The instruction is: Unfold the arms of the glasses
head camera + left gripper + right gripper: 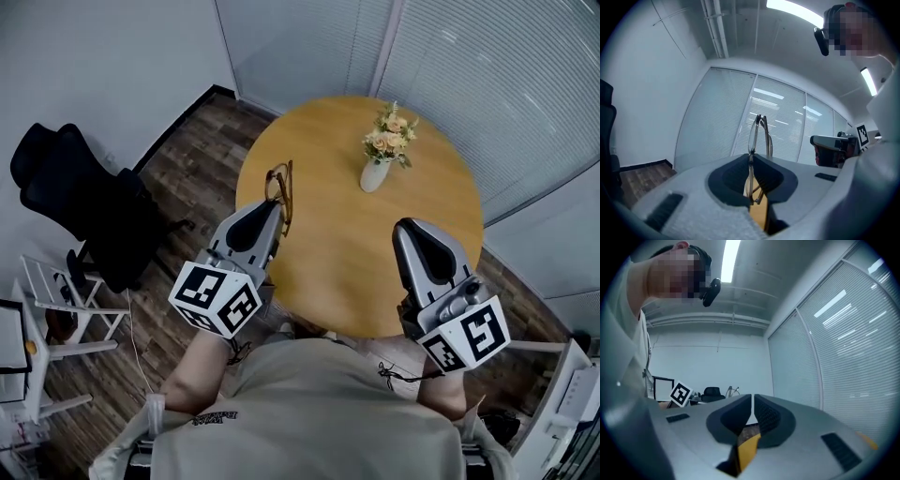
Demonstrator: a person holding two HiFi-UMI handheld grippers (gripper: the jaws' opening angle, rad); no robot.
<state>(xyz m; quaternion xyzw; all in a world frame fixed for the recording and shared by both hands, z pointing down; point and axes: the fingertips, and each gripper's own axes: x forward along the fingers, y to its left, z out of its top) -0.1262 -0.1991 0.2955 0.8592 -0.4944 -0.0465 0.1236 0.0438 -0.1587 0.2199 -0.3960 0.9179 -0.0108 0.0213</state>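
Thin brown-framed glasses [282, 185] stick out of my left gripper [277, 210], held in the air over the left edge of the round wooden table [328, 253]. Seen from the left gripper view, the glasses [758, 133] stand edge-on between the dark pads, the arms folded behind the lenses, and the left gripper [751, 160] is shut on the frame. My right gripper [406, 226] hovers over the table's near right part, apart from the glasses. In its own view the right gripper [753, 402] has its jaws together with nothing between them.
A white vase of flowers [379, 167] stands on the far middle of the table. A black office chair [80, 202] and a white rack [56, 300] stand on the wooden floor to the left. Glass walls with blinds [487, 66] lie beyond the table.
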